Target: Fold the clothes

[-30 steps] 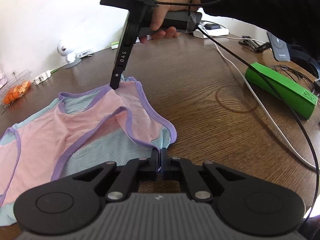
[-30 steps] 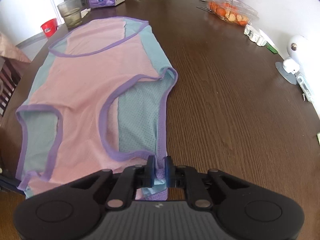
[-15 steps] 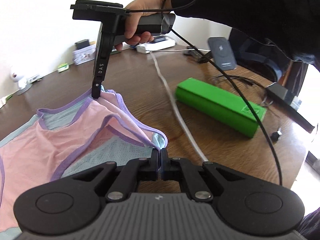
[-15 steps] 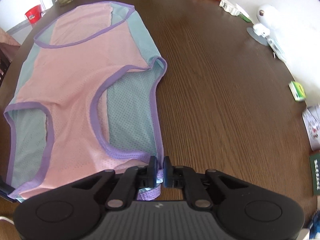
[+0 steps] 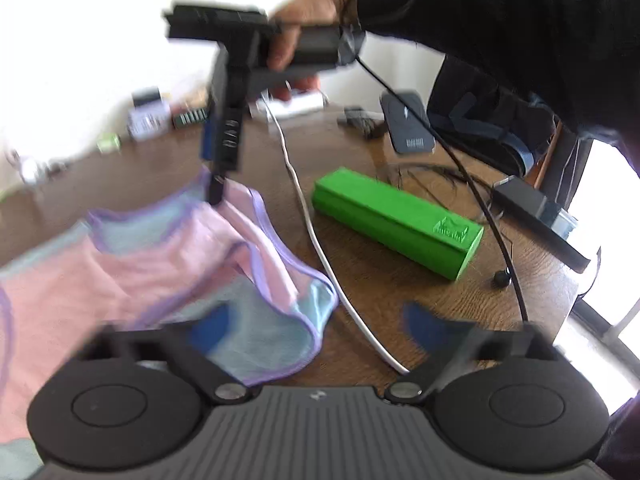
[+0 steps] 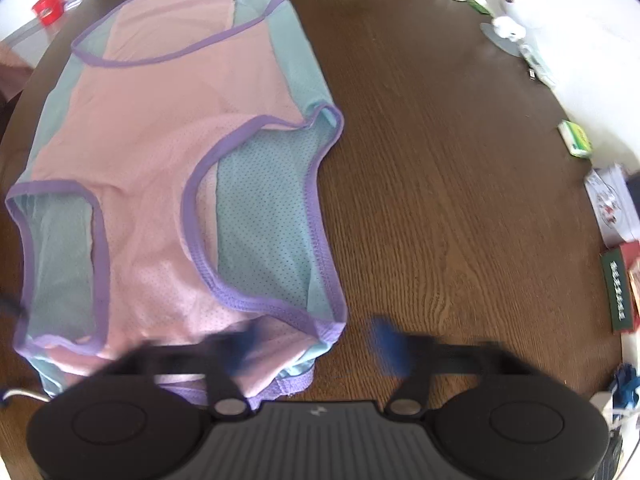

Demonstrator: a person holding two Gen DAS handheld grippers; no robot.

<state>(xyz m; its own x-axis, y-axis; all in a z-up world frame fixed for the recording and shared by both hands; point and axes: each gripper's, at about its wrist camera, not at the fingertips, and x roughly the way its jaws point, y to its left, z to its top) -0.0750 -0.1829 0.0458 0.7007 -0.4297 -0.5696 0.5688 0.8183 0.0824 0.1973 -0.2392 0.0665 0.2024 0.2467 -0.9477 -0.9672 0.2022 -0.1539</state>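
Nearest in the left wrist view, the left gripper [image 5: 316,330] is showing its jaws spread wide and holding nothing, its blue-padded fingertips [image 5: 420,326] blurring above the table. Between and just beyond them the garment [image 5: 168,264], a pink and light-blue mesh top with purple trim, is lying on the dark wooden table [image 5: 400,292], one rounded corner sitting close to the left finger. A white cable [image 5: 320,248] is running along the garment's right edge, and a green box [image 5: 396,222] is lying further right. Farther off, the right gripper [image 5: 216,196] is pointing down at the garment's far edge, with a hand [image 5: 308,20] in a dark sleeve holding its handle; from this side one cannot tell how its jaws are standing. In the right wrist view, the right gripper [image 6: 316,340] is showing its jaws wide apart and empty, the blurred left fingertip [image 6: 244,344] lying over the garment's [image 6: 168,168] near hem. The garment is stretching flat away across the left part of the table [image 6: 440,184], and a red cup [image 6: 50,6] is standing at the far left.
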